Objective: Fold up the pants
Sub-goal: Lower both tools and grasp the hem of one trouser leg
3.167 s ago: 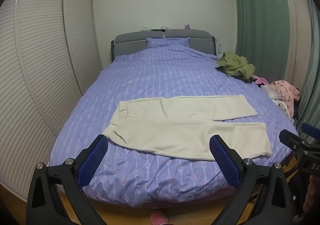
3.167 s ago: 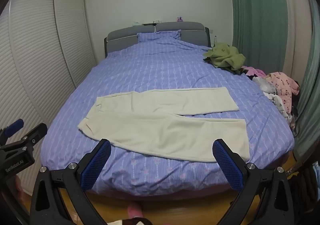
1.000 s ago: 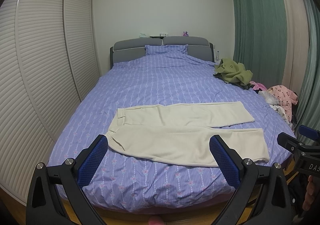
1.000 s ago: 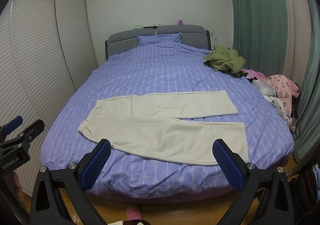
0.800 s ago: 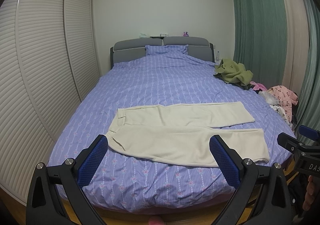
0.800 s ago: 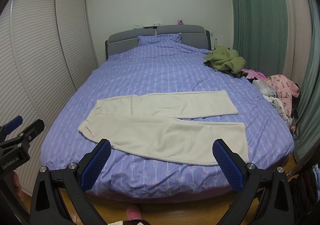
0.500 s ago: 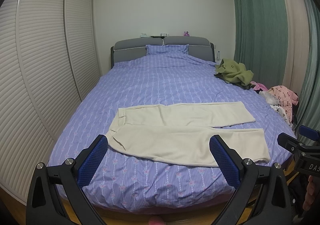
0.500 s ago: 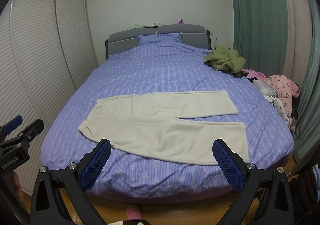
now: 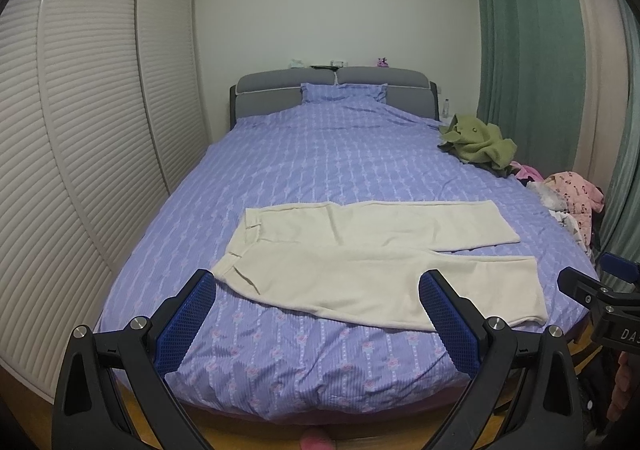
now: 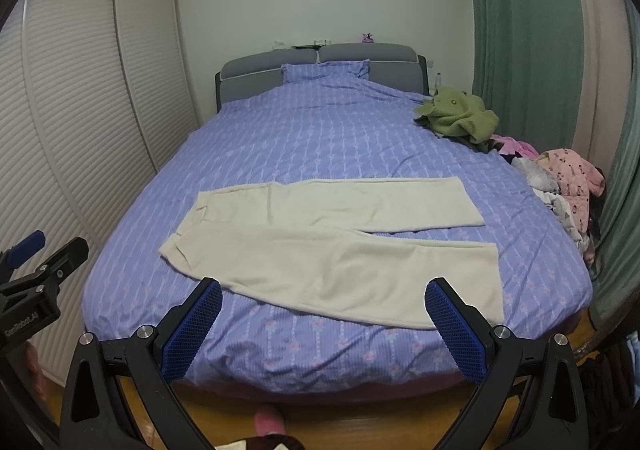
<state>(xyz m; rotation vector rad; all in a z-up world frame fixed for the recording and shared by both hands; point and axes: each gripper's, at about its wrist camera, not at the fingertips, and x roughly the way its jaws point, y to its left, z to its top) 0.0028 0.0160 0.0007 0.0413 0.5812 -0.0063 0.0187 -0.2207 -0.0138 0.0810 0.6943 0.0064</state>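
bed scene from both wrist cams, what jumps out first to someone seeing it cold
The cream pants lie flat and unfolded across the near half of the blue patterned bed, waistband at the left, both legs running to the right. Low in each view an open gripper frames them, the left gripper and the right gripper, neither touching the cloth. A crumpled green garment sits at the bed's far right edge.

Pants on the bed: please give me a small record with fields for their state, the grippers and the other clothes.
pants: cream, spread flat, unfolded, waistband to the left, legs to the right
surface: bed with purple patterned cover
left hand-held gripper: open, holds nothing, short of the pants
right hand-held gripper: open, holds nothing
other clothes: green garment and pink clothes at the bed's right edge
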